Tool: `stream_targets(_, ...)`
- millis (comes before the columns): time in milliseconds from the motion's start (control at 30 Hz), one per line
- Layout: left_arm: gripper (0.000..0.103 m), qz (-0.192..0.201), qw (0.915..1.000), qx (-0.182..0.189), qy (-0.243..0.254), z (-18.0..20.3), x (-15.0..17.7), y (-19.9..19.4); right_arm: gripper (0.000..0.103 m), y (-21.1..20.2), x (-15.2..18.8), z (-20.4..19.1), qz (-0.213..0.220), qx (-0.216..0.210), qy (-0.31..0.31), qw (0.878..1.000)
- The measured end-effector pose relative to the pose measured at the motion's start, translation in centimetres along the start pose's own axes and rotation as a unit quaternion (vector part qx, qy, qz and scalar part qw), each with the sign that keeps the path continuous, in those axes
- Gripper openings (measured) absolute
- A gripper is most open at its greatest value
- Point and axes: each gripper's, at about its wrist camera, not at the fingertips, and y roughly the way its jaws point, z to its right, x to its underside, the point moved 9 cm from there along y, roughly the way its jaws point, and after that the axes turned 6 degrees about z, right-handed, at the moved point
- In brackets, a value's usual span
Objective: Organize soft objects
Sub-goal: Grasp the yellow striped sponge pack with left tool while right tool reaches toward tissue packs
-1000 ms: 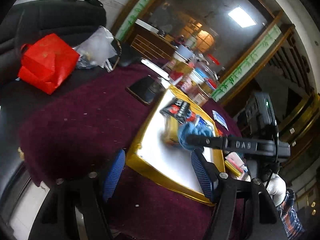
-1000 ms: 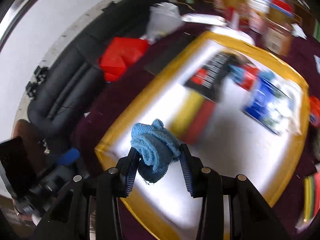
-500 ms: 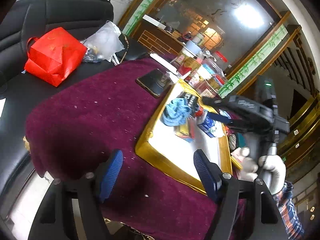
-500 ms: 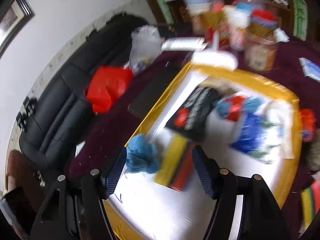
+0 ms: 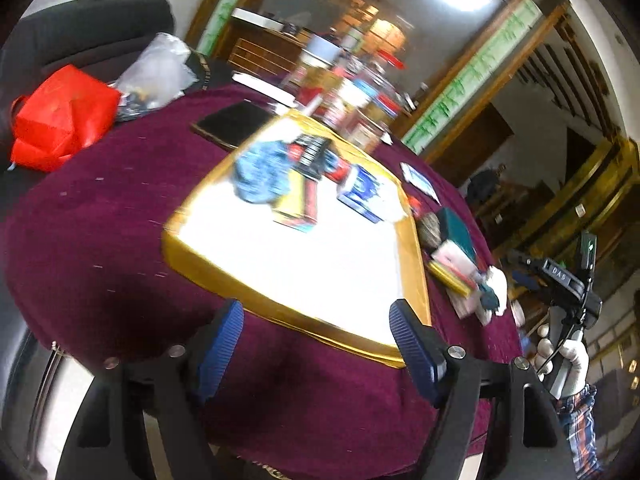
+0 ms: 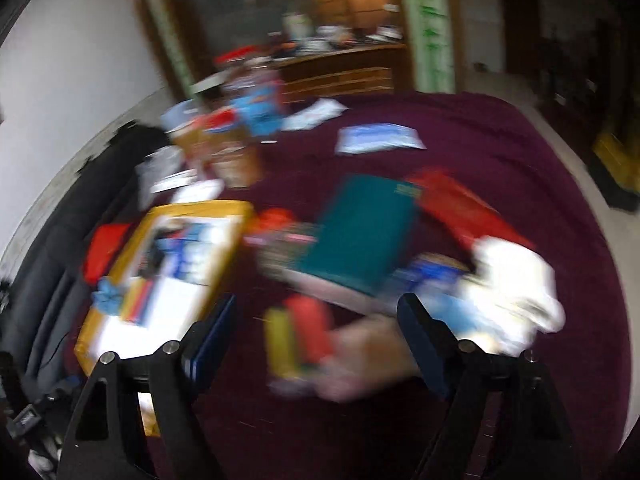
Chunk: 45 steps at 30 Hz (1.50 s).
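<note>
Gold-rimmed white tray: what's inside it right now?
Inside the gold-rimmed white tray: a crumpled blue knitted cloth, a black-and-red packet, a yellow-and-red pack, a blue-and-white packet. Anything underneath them is hidden.

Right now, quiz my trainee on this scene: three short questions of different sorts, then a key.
1. True or false: the blue cloth lies in the gold tray.
2. Is anything between the right gripper's jaws? A) the cloth B) nothing
3. What colour is the tablecloth?

Key: 1 true. 2 B; its jaws have just been opening and stand open. 3 dark purple-red.
</note>
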Motion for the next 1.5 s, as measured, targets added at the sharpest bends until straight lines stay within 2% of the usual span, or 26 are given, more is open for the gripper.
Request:
stream_targets(67, 0.079, -0.009, 0.9999, 0.006, 0.012, 1.6, 0.6, 0.7, 0.080, -0.8, 1.1, 4.8, -0.004, 0.029, 0.029, 0.999)
stream_targets(267, 0.079, -0.040, 0.9968, 0.028, 0.062, 7.0, 2.7, 2.5, 0.080, -2.6, 3.5, 12.3, -0.005, 0.054, 0.086, 0.995)
stream_targets(367, 0.079, -0.059, 0.9940, 0.036, 0.085, 9.5, 3.7, 3.3, 0.080, -2.4, 4.5, 13.5, -0.007, 0.052, 0.096, 0.994)
stream_targets(567, 0.079, -0.109, 0.9859, 0.088, 0.092, 16.1, 5.2, 6.1, 0.080, -1.2, 5.9, 15.8, 0.011, 0.041, 0.124, 0.991)
stream_targets(667, 0.080, -0.128, 0.9836, 0.092, 0.087, 18.7, 5.3, 8.6, 0.080, -0.3, 6.9, 16.7, 0.021, 0.036, 0.141, 0.989)
stream_targets(700, 0.080, -0.131, 0.9832, 0.092, 0.088, 19.5, 5.2, 9.4, 0.082, 0.2, 7.3, 17.1, 0.005, 0.037, 0.155, 0.987)
stream_targets(767, 0.080, -0.132, 0.9835, 0.087, 0.088, 20.8, 4.9, 11.5, 0.085, -0.6, 6.8, 17.4, 0.026, 0.022, 0.170, 0.985)
stream_targets(833, 0.080, -0.129, 0.9857, 0.074, 0.078, 21.5, 4.3, 13.8, 0.085, -0.7, 6.8, 17.5, 0.029, 0.015, 0.176, 0.984)
stream_targets(933, 0.080, -0.120, 0.9895, 0.039, 0.070, 21.5, 3.1, 16.8, 0.085, -0.2, 7.1, 17.4, 0.016, 0.003, 0.180, 0.984)
stream_targets(1000, 0.080, -0.111, 0.9913, 0.000, 0.072, 21.2, 2.4, 18.7, 0.085, -0.2, 7.1, 17.1, 0.016, -0.004, 0.177, 0.984)
stream_targets(1133, 0.082, -0.130, 0.9865, -0.038, 0.092, 21.3, 3.3, 22.0, 0.085, 0.0, 7.1, 16.9, 0.013, -0.010, 0.176, 0.984)
stream_targets(1200, 0.083, -0.148, 0.9821, -0.037, 0.110, 21.4, 4.4, 23.2, 0.085, 0.0, 7.2, 16.9, 0.013, -0.012, 0.178, 0.984)
stream_targets(1233, 0.083, -0.142, 0.9816, -0.034, 0.123, 21.5, 4.4, 23.2, 0.085, 0.0, 7.2, 17.0, 0.013, -0.012, 0.179, 0.984)
stream_targets(1267, 0.074, -0.139, 0.9809, -0.027, 0.134, 21.6, 4.4, 23.1, 0.085, 0.0, 7.2, 17.0, 0.013, -0.012, 0.180, 0.984)
stream_targets(1300, 0.055, -0.143, 0.9811, -0.009, 0.130, 21.7, 4.6, 22.9, 0.085, -0.1, 7.2, 17.0, 0.014, -0.012, 0.180, 0.984)
stream_targets(1333, 0.049, -0.153, 0.9809, 0.014, 0.120, 21.6, 4.8, 22.4, 0.085, -0.1, 7.2, 17.1, 0.014, -0.010, 0.180, 0.984)
stream_targets(1400, 0.037, -0.148, 0.9806, 0.017, 0.128, 21.3, 4.7, 21.5, 0.085, 0.0, 7.2, 17.0, 0.014, -0.008, 0.179, 0.984)
stream_targets(1500, 0.030, -0.140, 0.9793, 0.028, 0.143, 20.9, 4.8, 19.7, 0.085, 0.0, 7.2, 17.0, 0.014, -0.005, 0.177, 0.984)
